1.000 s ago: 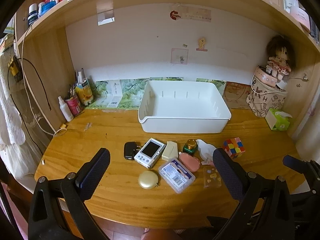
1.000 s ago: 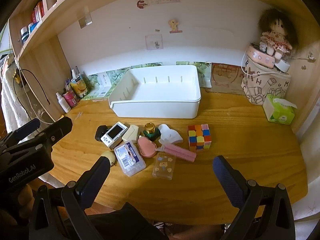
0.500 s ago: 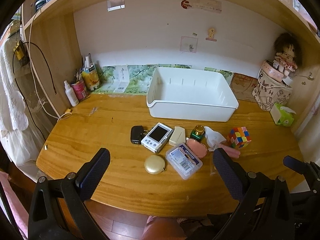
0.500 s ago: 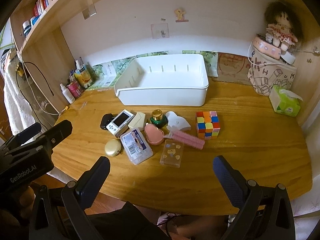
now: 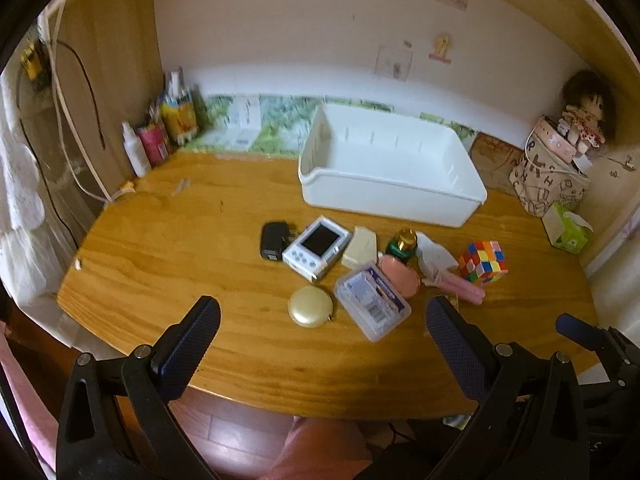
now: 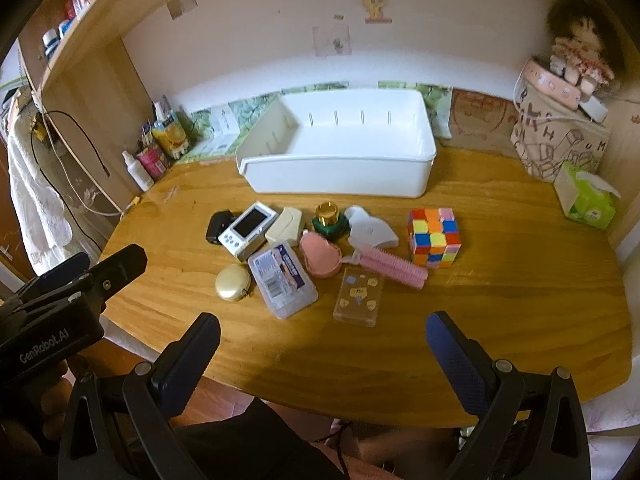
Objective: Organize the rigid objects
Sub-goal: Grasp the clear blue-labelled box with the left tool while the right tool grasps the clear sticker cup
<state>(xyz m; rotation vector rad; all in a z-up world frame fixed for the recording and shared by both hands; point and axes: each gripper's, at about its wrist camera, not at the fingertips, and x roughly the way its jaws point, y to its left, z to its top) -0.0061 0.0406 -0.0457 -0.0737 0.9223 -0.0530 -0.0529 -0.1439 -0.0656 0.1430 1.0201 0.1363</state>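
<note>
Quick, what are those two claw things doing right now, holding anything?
Left gripper: open, holding nothing, above the near desk edge.
Right gripper: open, holding nothing, above the near desk edge.

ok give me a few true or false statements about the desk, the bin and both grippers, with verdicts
1. The white bin has nothing in it. True.
2. The left gripper is shut on the gold round case. False: it is open and holds nothing; the case lies on the desk.
3. The colour cube sits inside the bin. False: it stands on the desk, in front of the bin.
4. The right gripper is open. True.
5. The pink comb lies next to the cube. True.
</note>
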